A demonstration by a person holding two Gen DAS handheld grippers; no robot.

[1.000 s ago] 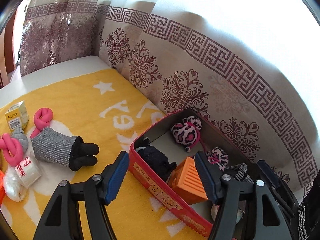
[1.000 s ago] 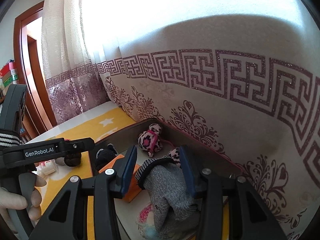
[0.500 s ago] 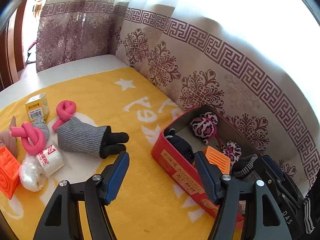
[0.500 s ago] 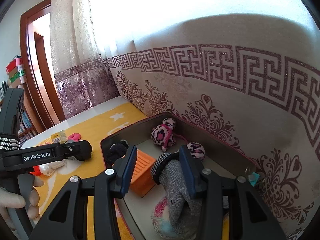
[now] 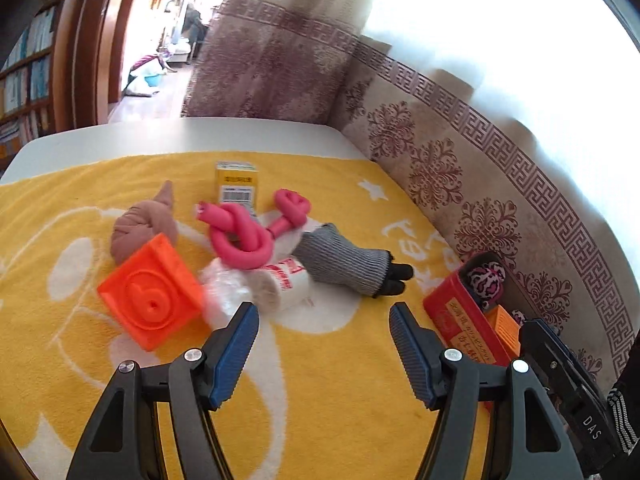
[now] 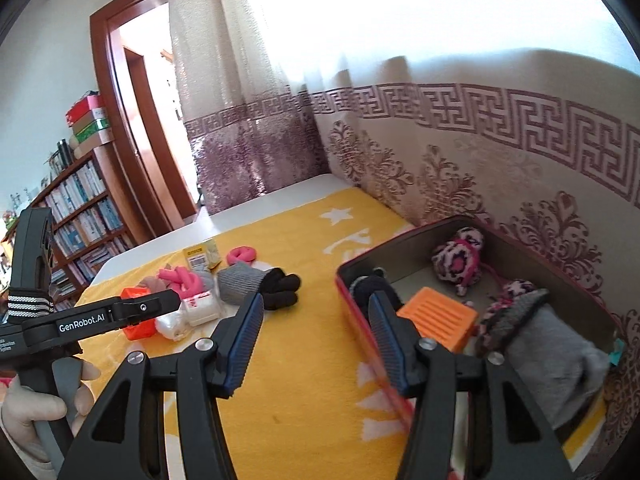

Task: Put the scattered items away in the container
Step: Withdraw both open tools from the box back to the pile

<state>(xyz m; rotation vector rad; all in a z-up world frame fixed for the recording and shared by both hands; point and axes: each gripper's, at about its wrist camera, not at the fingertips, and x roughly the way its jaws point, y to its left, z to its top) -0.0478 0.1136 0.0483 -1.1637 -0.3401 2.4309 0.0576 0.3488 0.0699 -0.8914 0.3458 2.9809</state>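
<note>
The red tin box (image 6: 360, 312) stands by the curtain and holds a leopard plush (image 6: 458, 258), an orange block (image 6: 436, 318), a dark item and a grey glove (image 6: 556, 348). My right gripper (image 6: 314, 338) is open and empty, just left of the box wall. My left gripper (image 5: 324, 346) is open and empty above the yellow blanket, short of a pile: grey-black glove (image 5: 348, 260), pink foam twists (image 5: 244, 236), white roll (image 5: 288, 284), orange cube (image 5: 150, 294), brown cloth (image 5: 140, 228), yellow carton (image 5: 237, 186). The box also shows in the left wrist view (image 5: 460, 320).
The yellow blanket (image 5: 320, 400) covers a white table (image 5: 180, 136). A patterned curtain (image 6: 460, 160) hangs right behind the box. A doorway and bookshelves (image 6: 80, 216) lie beyond the table's far end.
My right gripper has let go of the grey glove, which now lies in the box, and pulled back left. My left gripper has swung left from the box toward the pile.
</note>
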